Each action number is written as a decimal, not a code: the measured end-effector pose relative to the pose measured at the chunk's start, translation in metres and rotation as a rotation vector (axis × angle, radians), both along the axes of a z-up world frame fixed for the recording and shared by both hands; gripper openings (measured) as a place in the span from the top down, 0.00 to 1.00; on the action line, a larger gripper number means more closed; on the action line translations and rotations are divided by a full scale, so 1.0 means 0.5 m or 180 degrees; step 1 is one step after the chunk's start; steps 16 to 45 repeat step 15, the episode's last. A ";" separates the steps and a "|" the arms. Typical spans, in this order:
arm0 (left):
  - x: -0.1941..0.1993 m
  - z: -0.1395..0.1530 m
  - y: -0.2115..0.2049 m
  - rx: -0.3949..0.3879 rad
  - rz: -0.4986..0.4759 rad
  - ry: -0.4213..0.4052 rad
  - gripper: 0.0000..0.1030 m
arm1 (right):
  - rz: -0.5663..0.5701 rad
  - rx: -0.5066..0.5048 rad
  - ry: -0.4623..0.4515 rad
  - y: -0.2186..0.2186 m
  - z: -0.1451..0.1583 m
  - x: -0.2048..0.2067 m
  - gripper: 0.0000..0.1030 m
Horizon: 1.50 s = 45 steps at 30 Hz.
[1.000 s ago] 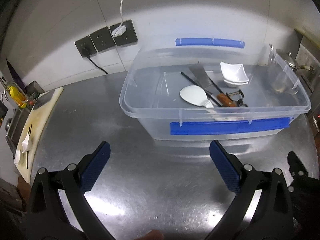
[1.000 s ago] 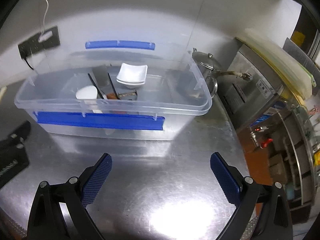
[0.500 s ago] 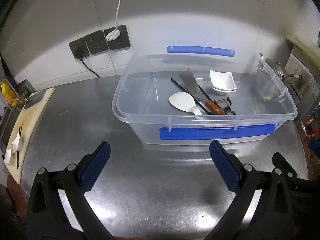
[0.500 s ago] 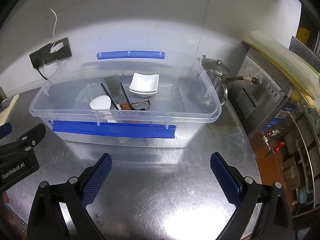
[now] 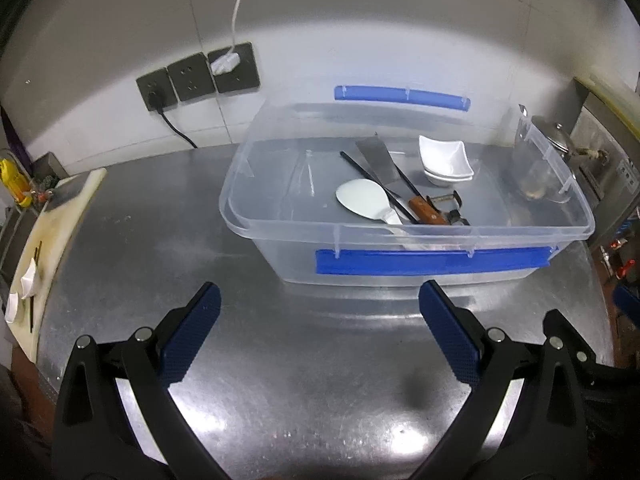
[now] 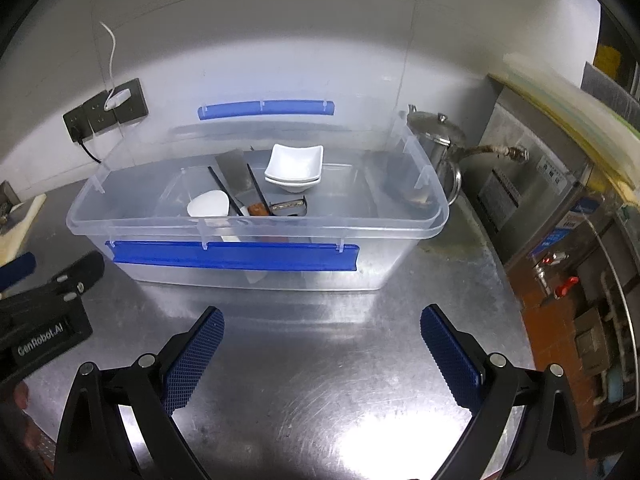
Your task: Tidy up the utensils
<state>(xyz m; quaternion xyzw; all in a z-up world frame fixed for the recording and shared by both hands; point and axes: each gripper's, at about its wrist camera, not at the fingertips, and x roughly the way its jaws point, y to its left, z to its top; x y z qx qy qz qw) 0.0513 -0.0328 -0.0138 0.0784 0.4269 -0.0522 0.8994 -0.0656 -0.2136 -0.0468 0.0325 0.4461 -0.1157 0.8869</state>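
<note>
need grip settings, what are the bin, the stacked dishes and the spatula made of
Bin: clear, glossy plastic; its contents show through. Stacked dishes: white and glazed, probably ceramic or melamine. Spatula: dull grey metal blade, brown handle that looks wooden.

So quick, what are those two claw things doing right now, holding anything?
Left gripper: open, holding nothing, above the metal table.
Right gripper: open, holding nothing.

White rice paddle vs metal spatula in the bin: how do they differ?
The white rice paddle has a rounded, oval head; the metal spatula has a flat, angular grey blade. The paddle looks all white, while the spatula has a brown wooden handle. The paddle lies nearer the bin's front wall. Both lie flat inside, untouched.
</note>
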 end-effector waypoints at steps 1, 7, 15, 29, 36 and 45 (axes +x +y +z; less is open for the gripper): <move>0.000 0.000 0.001 0.0011 0.0014 -0.0006 0.08 | 0.0007 -0.0010 -0.0003 0.002 0.001 0.000 0.05; -0.003 0.006 0.000 -0.0042 -0.0022 -0.0040 0.08 | 0.0076 -0.0004 0.0003 0.011 0.000 -0.001 0.05; -0.003 0.008 -0.005 0.0049 -0.0002 -0.0073 0.08 | -0.0042 -0.0078 -0.0010 0.004 0.000 -0.001 0.05; -0.003 0.008 -0.005 0.0049 -0.0002 -0.0073 0.08 | -0.0042 -0.0078 -0.0010 0.004 0.000 -0.001 0.05; -0.003 0.008 -0.005 0.0049 -0.0002 -0.0073 0.08 | -0.0042 -0.0078 -0.0010 0.004 0.000 -0.001 0.05; -0.003 0.008 -0.005 0.0049 -0.0002 -0.0073 0.08 | -0.0042 -0.0078 -0.0010 0.004 0.000 -0.001 0.05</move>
